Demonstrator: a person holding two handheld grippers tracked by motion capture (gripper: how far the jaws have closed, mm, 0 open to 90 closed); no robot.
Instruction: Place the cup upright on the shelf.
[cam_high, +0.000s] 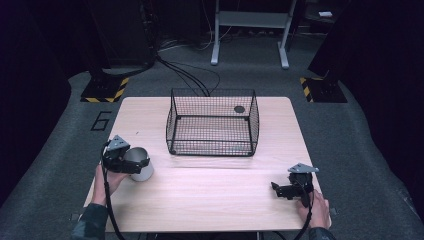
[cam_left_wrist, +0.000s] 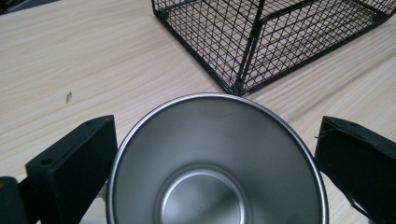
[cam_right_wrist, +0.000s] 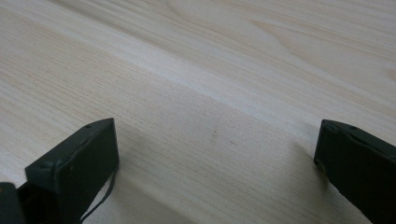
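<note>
Steel cup (cam_left_wrist: 217, 163) upright, mouth up, between wide-spread left tongs (cam_left_wrist: 217, 158), ungripped; right tongs (cam_right_wrist: 217, 158) wide open, empty.

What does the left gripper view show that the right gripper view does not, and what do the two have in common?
The left gripper view shows a steel cup seen from above, its rim between the left tongs, which stand open around it, and a corner of the black wire basket beyond. The right gripper view shows the right tongs open with nothing between them, just bare wood. Both share the light wooden table and two black jaws spread wide.
</note>
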